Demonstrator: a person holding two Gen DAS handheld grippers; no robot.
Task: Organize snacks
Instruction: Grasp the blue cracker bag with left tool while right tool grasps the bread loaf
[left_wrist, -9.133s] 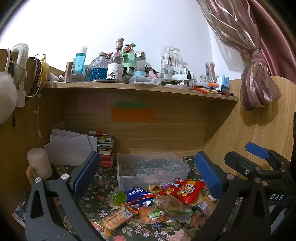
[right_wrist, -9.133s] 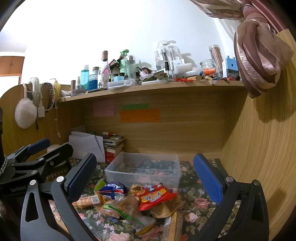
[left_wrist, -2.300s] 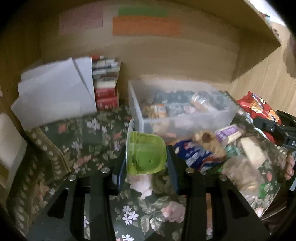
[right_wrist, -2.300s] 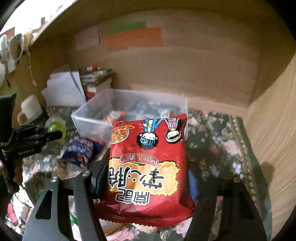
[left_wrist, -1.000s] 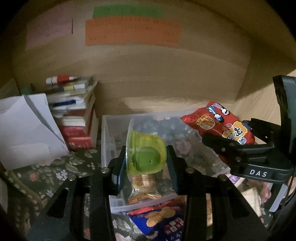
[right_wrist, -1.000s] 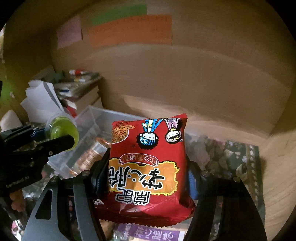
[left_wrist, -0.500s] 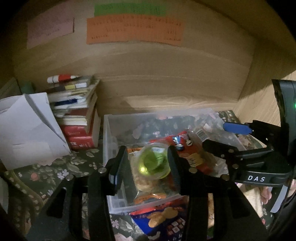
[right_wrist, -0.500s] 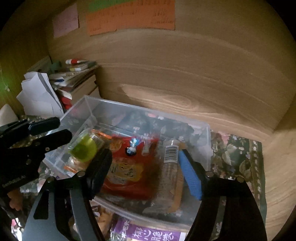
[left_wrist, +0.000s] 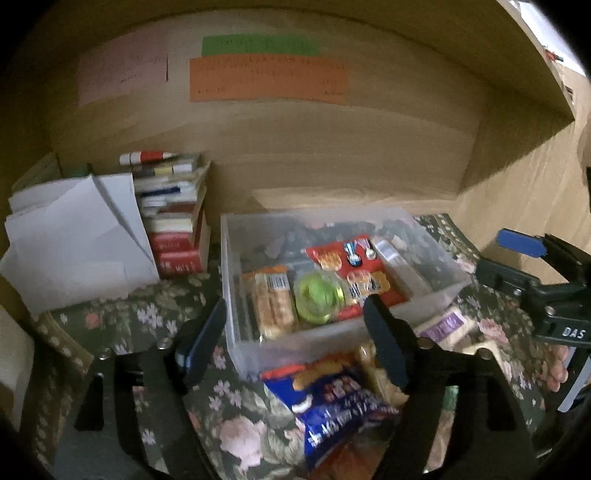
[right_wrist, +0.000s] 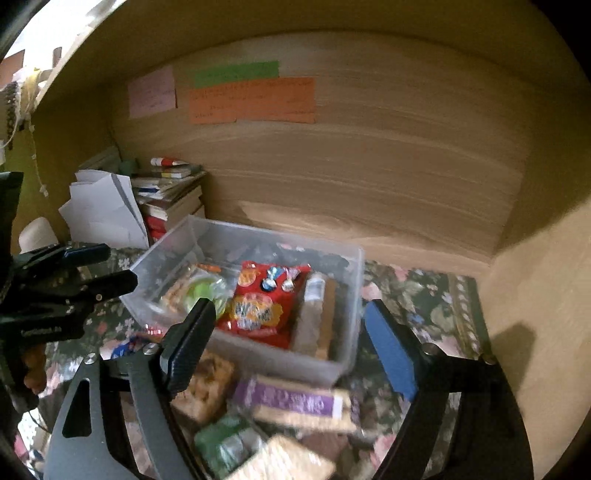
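Both grippers have just let go. The green jelly cup (left_wrist: 318, 295) that the left gripper (left_wrist: 295, 347) carried a moment ago now lies inside the clear plastic bin (left_wrist: 236, 236) at centre frame, and the red noodle packet (left_wrist: 349, 275) that filled the right gripper (right_wrist: 286, 345) lies just beside it, touching it on its right. Both sets of fingers are opening, wide apart, with nothing between them; the bin's near wall merely shows through each gap. Two more snacks are therefore sorted, and both hands look free for another pick.

Also in the bin are a wrapped stack of crackers (left_wrist: 271, 304) on the left of the cup and a long clear-wrapped packet (right_wrist: 316, 310) along the right wall.

Unsorted snacks sit on the floral-clothed counter (left_wrist: 122, 317) below the bin: a blue cookie bag (left_wrist: 332, 402) at bottom centre of the left view, a purple-labelled wafer pack (right_wrist: 295, 402), a green packet (right_wrist: 225, 446) and loose cracker packs in the lower part of the right view.

At upper left stand a stack of books (left_wrist: 173, 221) and white paper sheets (left_wrist: 74, 236); sticky notes (left_wrist: 266, 77) hang on the wooden back panel. The snack pile is crowded and overlapping, so singling out one packet may be awkward, and the two grippers are near each other.
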